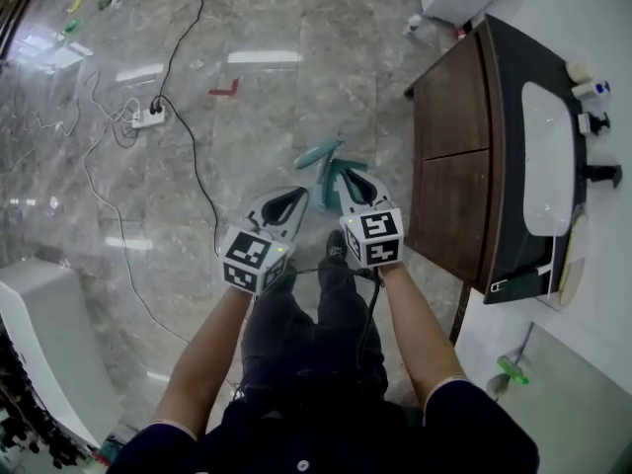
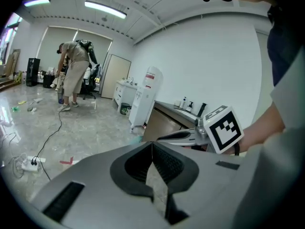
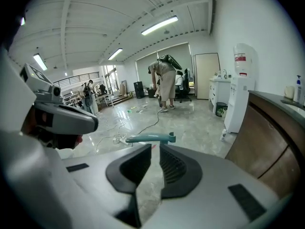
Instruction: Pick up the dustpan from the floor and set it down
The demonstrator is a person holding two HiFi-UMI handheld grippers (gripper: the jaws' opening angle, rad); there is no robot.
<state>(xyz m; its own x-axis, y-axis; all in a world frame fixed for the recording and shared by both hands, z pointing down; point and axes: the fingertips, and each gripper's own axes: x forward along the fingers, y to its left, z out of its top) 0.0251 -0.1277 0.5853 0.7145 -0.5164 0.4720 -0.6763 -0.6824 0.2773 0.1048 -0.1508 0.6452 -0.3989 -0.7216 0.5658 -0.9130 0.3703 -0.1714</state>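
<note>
The teal dustpan point(image 1: 321, 156) lies on the grey marble floor just ahead of both grippers. Its long handle point(image 3: 150, 138) shows crosswise right above the right gripper's tips. My right gripper point(image 1: 353, 178) hangs over the pan's near part and hides some of it; its jaws point(image 3: 155, 148) stand nearly together with nothing between them. My left gripper point(image 1: 299, 196) is beside it on the left, a little short of the pan, its tips point(image 2: 152, 146) meeting on nothing. The right gripper's marker cube point(image 2: 224, 128) shows in the left gripper view.
A brown cabinet point(image 1: 454, 156) with a white sink stands close on the right. A power strip point(image 1: 148, 117) and its black cable trail across the floor at left. A white water dispenser point(image 2: 145, 97) and a bending person point(image 2: 74, 73) are farther off.
</note>
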